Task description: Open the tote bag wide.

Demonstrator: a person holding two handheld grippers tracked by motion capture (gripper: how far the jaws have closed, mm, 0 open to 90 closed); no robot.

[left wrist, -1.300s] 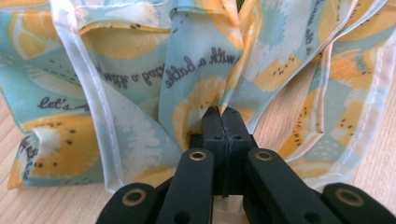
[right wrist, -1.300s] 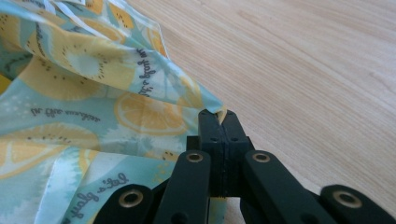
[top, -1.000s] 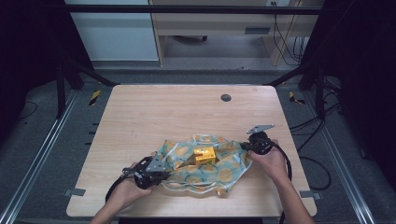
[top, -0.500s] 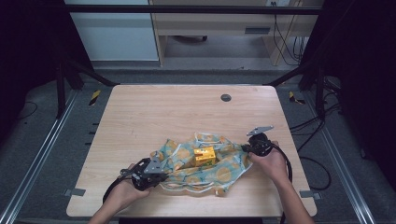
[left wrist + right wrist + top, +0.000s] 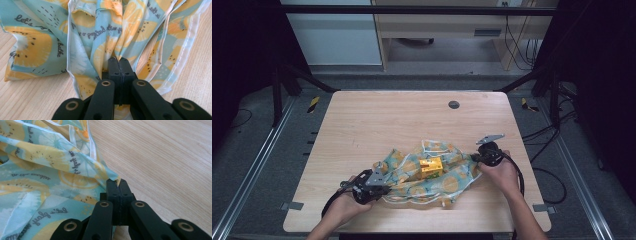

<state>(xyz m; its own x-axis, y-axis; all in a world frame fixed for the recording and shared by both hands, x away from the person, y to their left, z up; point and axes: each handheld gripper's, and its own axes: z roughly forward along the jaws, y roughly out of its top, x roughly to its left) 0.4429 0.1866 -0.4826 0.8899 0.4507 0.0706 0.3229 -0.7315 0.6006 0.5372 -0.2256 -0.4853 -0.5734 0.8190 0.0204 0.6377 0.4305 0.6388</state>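
Note:
A light-blue cloth with orange-slice print and white trim [image 5: 432, 175] lies crumpled near the table's front edge. A small yellow box [image 5: 431, 166] sits on its middle. My left gripper [image 5: 379, 184] is at the cloth's left end, shut on a bunched fold [image 5: 117, 53]. My right gripper [image 5: 475, 159] is at the cloth's right end, shut on a corner of the fabric [image 5: 117, 181]. In both gripper views the black jaws stand pressed together with cloth pinched at their tips.
The wooden table [image 5: 402, 120] has a round dark grommet [image 5: 454, 104] at the back. Metal frame rails run along both sides on the floor. Cables trail from both grippers off the front edge.

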